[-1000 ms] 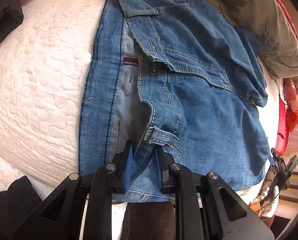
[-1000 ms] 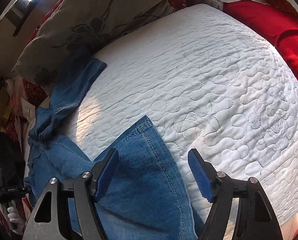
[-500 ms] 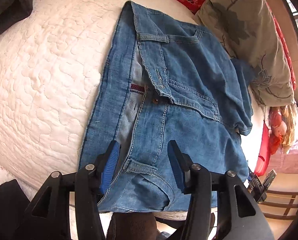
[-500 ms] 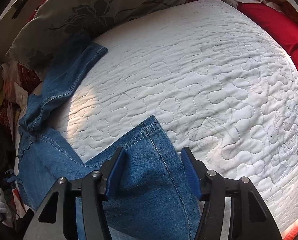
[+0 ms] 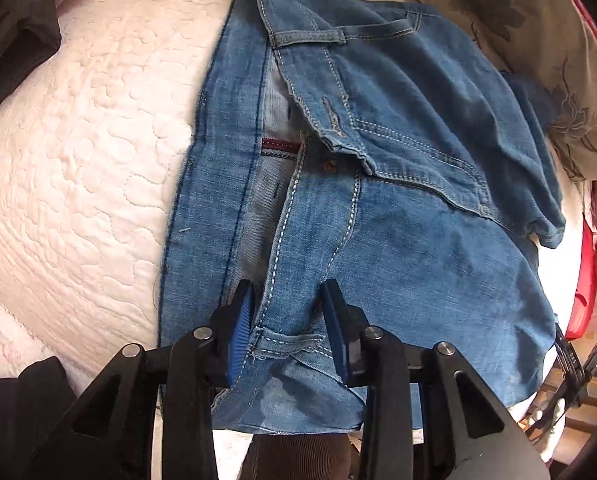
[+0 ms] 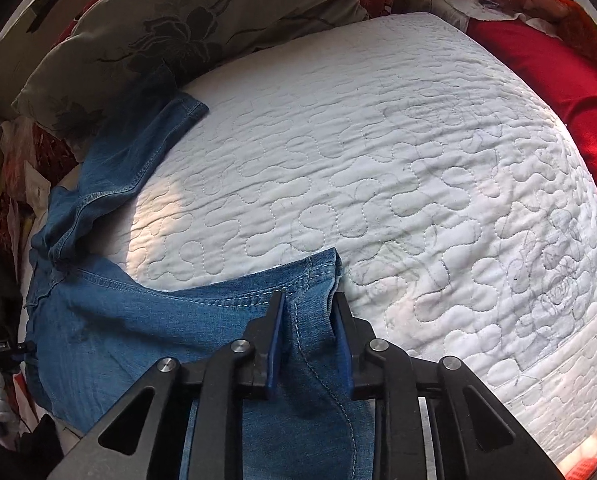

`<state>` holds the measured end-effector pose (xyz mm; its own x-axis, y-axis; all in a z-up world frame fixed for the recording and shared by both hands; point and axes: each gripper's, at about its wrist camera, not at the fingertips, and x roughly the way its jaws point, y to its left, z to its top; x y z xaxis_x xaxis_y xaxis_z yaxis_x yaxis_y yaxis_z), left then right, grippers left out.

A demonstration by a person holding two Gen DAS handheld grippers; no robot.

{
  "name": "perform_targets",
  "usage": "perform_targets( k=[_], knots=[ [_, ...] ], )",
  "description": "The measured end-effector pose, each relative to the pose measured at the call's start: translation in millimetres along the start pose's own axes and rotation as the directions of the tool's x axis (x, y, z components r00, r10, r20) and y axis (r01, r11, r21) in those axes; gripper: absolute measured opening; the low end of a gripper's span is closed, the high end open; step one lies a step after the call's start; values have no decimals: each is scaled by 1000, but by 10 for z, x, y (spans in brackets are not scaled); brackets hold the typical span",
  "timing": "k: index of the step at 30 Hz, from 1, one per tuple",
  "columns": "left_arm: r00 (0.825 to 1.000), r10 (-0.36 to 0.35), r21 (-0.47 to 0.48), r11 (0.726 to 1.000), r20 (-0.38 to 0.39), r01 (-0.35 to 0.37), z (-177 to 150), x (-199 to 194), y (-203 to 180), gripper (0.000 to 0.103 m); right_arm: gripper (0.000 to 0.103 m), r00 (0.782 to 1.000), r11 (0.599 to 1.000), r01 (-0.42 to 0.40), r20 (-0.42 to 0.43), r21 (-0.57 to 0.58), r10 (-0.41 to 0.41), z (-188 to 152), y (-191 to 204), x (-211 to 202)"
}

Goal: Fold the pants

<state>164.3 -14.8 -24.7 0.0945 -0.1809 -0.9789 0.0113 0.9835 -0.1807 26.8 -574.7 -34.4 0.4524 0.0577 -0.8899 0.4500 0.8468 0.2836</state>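
Blue denim pants (image 5: 378, 184) lie on a white quilted bed (image 5: 82, 168), waistband unbuttoned and front fly open. In the left wrist view my left gripper (image 5: 288, 316) is open, its blue pads straddling the near waistband by a belt loop (image 5: 286, 342). In the right wrist view a pant leg (image 6: 202, 320) lies across the quilt (image 6: 378, 168) and my right gripper (image 6: 308, 320) is closed around its hem end, denim bunched between the pads. The other leg (image 6: 138, 152) runs back toward a pillow.
A grey floral pillow (image 6: 170, 24) lies at the head of the bed, also in the left wrist view (image 5: 538, 40). Red bedding (image 6: 558, 92) lies at the right. Dark clothing (image 5: 10, 24) sits at the far left. A chair (image 5: 578, 360) stands beside the bed.
My left gripper let go of the waistband, opened wide, and has narrowed around it again. My right gripper moved onto the leg hem and closed from wide open to pinching the denim.
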Motion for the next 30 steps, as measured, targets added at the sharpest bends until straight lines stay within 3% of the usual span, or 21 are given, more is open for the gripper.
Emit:
perform_targets(
  k=[4, 6, 7, 9, 12, 17, 20, 30],
  knots=[
    [992, -79, -10, 997, 95, 80, 65, -435, 254, 34, 47, 996, 1000, -16, 86, -6, 17, 212, 52, -287],
    [985, -126, -67, 989, 120, 135, 269, -580, 460, 39, 51, 994, 999, -12, 104, -34, 16, 378, 170, -349],
    [981, -148, -104, 981, 126, 161, 398, -611, 562, 48, 51, 994, 999, -18, 107, -44, 22, 468, 238, -349],
    [972, -187, -182, 960, 144, 212, 660, -619, 727, 57, 51, 993, 997, -43, 105, -59, 49, 672, 403, -298],
    [963, -232, -265, 928, 135, 261, 1036, -461, 771, 57, 52, 993, 995, -68, 87, -78, 75, 961, 673, -118],
    [974, -219, -288, 930, 62, 228, 1529, -84, 563, 57, 53, 991, 989, -117, 61, -92, 123, 1498, 1136, 355],
    [978, -207, -279, 937, 38, 209, 1726, 91, 450, 57, 62, 989, 986, -128, 58, -109, 135, 1808, 1395, 684],
    [981, -189, -282, 940, 47, 195, 2030, 317, 390, 57, 62, 988, 974, -113, 85, -195, 132, 2426, 1980, 1513]
  ],
)
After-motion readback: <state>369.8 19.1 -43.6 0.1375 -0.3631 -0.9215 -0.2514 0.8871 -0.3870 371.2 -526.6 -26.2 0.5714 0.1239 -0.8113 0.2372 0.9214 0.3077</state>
